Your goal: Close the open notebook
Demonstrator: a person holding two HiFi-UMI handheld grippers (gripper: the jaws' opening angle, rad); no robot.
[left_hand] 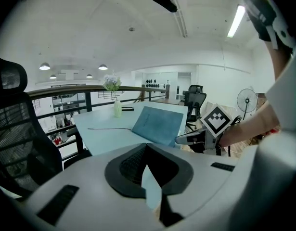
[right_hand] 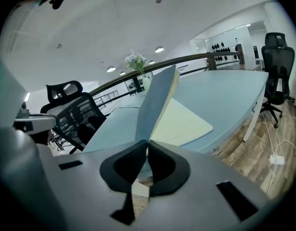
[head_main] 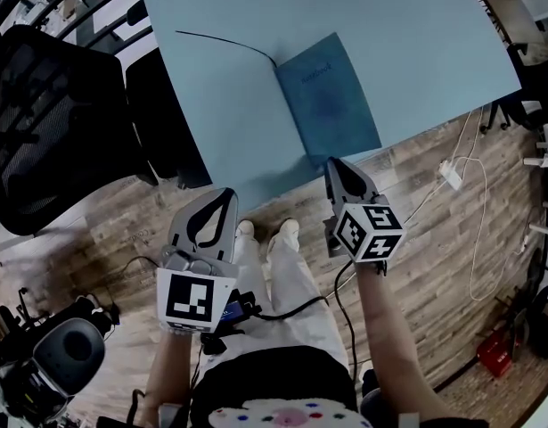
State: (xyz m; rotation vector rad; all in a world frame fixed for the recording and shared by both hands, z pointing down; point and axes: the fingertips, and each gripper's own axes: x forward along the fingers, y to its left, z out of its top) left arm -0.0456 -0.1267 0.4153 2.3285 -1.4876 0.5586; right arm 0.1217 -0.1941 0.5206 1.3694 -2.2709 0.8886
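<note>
A notebook with a blue cover (head_main: 327, 96) lies on the pale blue table (head_main: 220, 141) near its front edge. In the right gripper view the cover (right_hand: 155, 105) stands lifted almost upright, with the cream pages (right_hand: 181, 124) flat to its right. My right gripper (head_main: 332, 162) is at the notebook's near corner, and its jaws (right_hand: 147, 142) are shut on the cover's lower edge. My left gripper (head_main: 227, 193) hangs in front of the table edge, shut with nothing in it (left_hand: 147, 146). The raised cover (left_hand: 157, 124) and the right gripper (left_hand: 186, 139) show in the left gripper view.
A thin black cord (head_main: 224, 43) lies on the table left of the notebook. A small vase with flowers (left_hand: 117, 109) stands at the far side. A black mesh chair (head_main: 51, 123) is at the left. A white cable and plug (head_main: 452, 175) lie on the wooden floor.
</note>
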